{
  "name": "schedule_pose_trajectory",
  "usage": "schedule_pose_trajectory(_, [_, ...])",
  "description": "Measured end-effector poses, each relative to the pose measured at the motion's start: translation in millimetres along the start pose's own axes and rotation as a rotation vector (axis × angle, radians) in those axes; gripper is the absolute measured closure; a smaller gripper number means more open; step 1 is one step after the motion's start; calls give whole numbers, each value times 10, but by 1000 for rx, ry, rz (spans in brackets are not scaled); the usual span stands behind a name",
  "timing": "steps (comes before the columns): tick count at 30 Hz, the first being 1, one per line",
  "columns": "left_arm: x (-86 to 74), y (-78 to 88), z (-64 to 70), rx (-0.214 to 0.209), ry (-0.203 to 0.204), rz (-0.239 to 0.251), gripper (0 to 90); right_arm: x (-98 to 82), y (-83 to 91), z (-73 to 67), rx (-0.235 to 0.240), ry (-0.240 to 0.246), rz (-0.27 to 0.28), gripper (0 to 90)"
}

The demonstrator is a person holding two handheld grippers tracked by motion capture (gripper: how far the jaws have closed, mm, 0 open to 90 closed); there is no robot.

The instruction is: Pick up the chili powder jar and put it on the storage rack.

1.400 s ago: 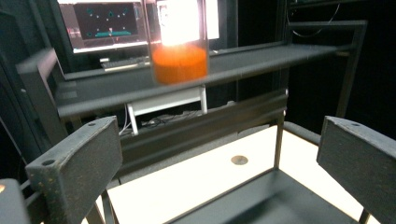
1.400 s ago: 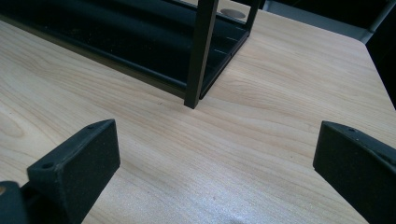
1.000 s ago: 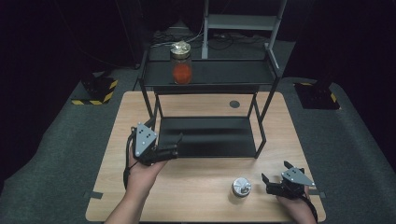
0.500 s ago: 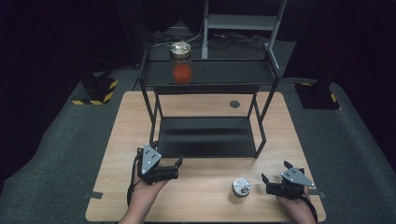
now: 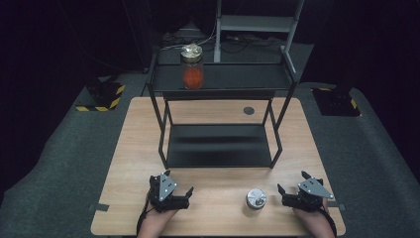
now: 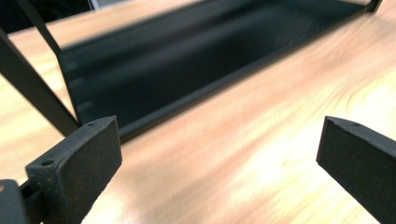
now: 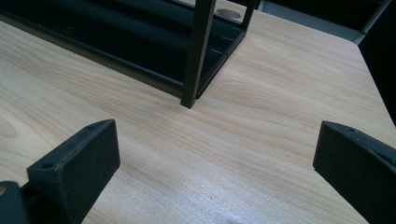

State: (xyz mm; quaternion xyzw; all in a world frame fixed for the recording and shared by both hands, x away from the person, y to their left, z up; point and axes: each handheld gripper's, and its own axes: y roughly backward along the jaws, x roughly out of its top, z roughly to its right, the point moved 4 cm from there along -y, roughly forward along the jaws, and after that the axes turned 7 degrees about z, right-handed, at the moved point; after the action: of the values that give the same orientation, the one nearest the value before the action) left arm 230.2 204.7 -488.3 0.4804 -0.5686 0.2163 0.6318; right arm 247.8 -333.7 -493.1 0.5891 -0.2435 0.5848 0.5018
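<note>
High view: you are resting both spread grippers, left gripper (image 5: 185, 197) and right gripper (image 5: 286, 194), along the tabletop's (image 5: 138, 148) near edge, flanking the metal lid (image 5: 256, 199).

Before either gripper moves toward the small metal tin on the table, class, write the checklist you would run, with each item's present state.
1. Left gripper open, nothing held: ok.
2. Right gripper open, nothing held: ok.
3. Tin standing free on the table, between the grippers and touching neither: ok.
4. Bare wood between the right gripper and tin: ok.
5. Jar upright on the rack's top shelf: ok.
6. Tin lid seated firmly: cannot tell.
</note>
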Motion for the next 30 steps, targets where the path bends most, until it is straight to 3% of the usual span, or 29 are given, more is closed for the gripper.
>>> schedule_pose_trajectory(3, [-21, -18, 34, 14, -23, -31, 4, 0, 0, -3, -3, 0, 0, 0])
schedule_pose_trajectory(5, [-31, -12, 66, 23, -48, -21, 4, 0, 1, -9, -6, 1, 0, 0])
schedule_pose_trajectory(11, [18, -47, 187, 45, -135, -75, 4, -5, 5, -14, -1, 8, 4, 0])
schedule_pose_trajectory(23, [31, -57, 198, 48, -137, -91, 9, -22, 25, -30, -12, 1, 17, 0])
schedule_pose_trajectory(30, [28, -64, 266, 49, -200, -93, 9, -23, 24, -12, 22, 23, 20, 0])
